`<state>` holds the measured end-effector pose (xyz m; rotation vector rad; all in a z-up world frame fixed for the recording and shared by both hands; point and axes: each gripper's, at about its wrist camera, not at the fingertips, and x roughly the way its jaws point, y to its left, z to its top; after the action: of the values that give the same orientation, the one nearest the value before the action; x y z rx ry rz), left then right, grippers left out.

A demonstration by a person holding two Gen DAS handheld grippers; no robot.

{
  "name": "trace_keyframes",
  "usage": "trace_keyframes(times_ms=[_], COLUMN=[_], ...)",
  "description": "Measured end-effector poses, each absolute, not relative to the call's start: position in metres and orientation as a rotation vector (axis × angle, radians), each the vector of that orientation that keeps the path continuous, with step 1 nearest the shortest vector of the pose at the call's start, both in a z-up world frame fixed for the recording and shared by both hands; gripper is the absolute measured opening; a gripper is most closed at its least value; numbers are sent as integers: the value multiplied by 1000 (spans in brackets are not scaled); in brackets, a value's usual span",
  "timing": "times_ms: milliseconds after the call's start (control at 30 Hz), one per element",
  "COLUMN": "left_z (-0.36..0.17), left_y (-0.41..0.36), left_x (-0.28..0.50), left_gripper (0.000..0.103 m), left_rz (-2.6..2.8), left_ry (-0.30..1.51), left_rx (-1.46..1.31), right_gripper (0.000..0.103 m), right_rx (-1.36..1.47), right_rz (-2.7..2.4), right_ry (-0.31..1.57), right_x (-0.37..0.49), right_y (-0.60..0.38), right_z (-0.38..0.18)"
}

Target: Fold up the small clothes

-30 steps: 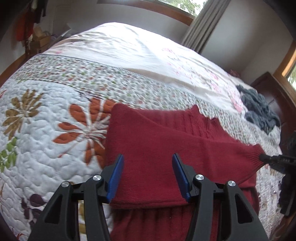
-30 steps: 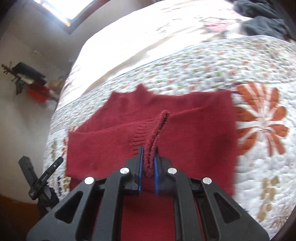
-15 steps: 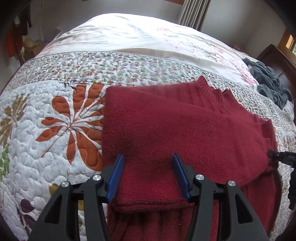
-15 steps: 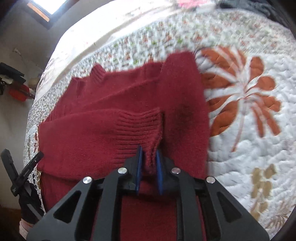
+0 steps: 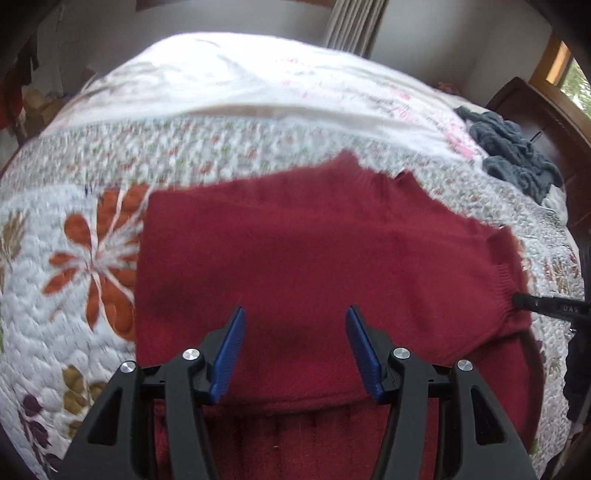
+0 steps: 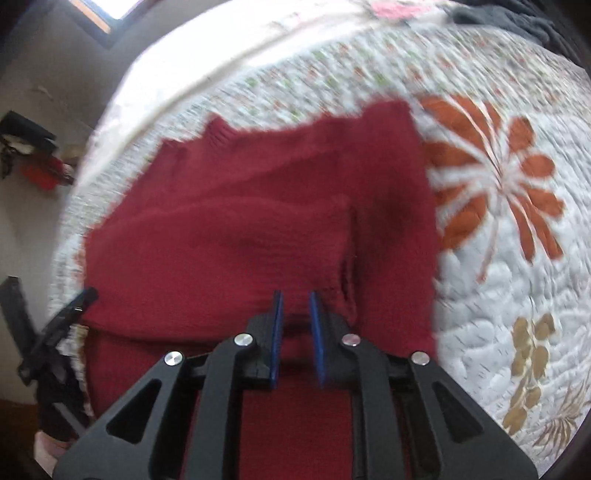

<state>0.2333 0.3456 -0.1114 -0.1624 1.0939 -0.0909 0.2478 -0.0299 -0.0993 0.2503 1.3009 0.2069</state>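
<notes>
A dark red knit sweater (image 5: 314,258) lies flat on the floral quilt (image 5: 92,258), with one sleeve folded across its body. My left gripper (image 5: 295,317) hovers open just above the sweater's near fold and holds nothing. The ribbed sleeve cuff (image 5: 504,280) rests on the sweater's right side, and the tip of my right gripper (image 5: 524,303) meets it there. In the right wrist view the sweater (image 6: 240,240) fills the middle. My right gripper (image 6: 295,295) is narrowly shut on the lower edge of the sleeve, beside the cuff (image 6: 343,273). The left gripper (image 6: 70,306) shows at the far left.
A heap of grey clothing (image 5: 513,151) lies at the far right of the bed, next to dark wooden furniture (image 5: 546,122). The quilt (image 6: 498,295) stretches bare around the sweater. A curtain (image 5: 354,26) hangs behind the bed.
My right gripper has carried the raised cuff across and lowered it, so the sleeve now lies flat over the sweater. The left gripper stayed open and shifted slightly over the near fold.
</notes>
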Motion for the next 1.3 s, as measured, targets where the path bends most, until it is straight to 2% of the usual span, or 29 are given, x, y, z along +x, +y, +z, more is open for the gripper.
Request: trace_keyframes(times_ms=[167,300,333,367,400,533,767,867,1000,1300], left_z=[-128,-119,-115,-107,-102,-83,-84,-82,-81,-89], left_y=[348,345,346,346,348,352,373,384,400,415], left_x=[232,229,227,219,209,142,11,-27,-70,-95], left_gripper=[58,57,57,57,57,58,59,60,64,64], left_rz=[-97,-66,-63,-65,-68,-75,3,30,32,16], left_ry=[1106,1121,1120,1113,1103,1076,1132,1148,1166,1206], left_rx=[-167,-174,-180,-185,-181,-148,-128,-154,-203,-245], right_gripper=[13,14,16,27,32,33,34,41,43,43], right_rx=[315,329,346,354,347,368,435,427,444,498], right_rz=[224,221,224,227,228,259,203,184,176,192], right_ry=[1292,1287,1278,1264,1235,1179,1181,1187,1202,1250], right_x=[242,238,232,228,214,140,-12,-55,-93,-131], right_y=[-40,-41,-44,-44,-46,-60,-90,-99,-115,-131], right_z=[-118,-108,-101,-94,-84,-67,-72,-67,-64,-76])
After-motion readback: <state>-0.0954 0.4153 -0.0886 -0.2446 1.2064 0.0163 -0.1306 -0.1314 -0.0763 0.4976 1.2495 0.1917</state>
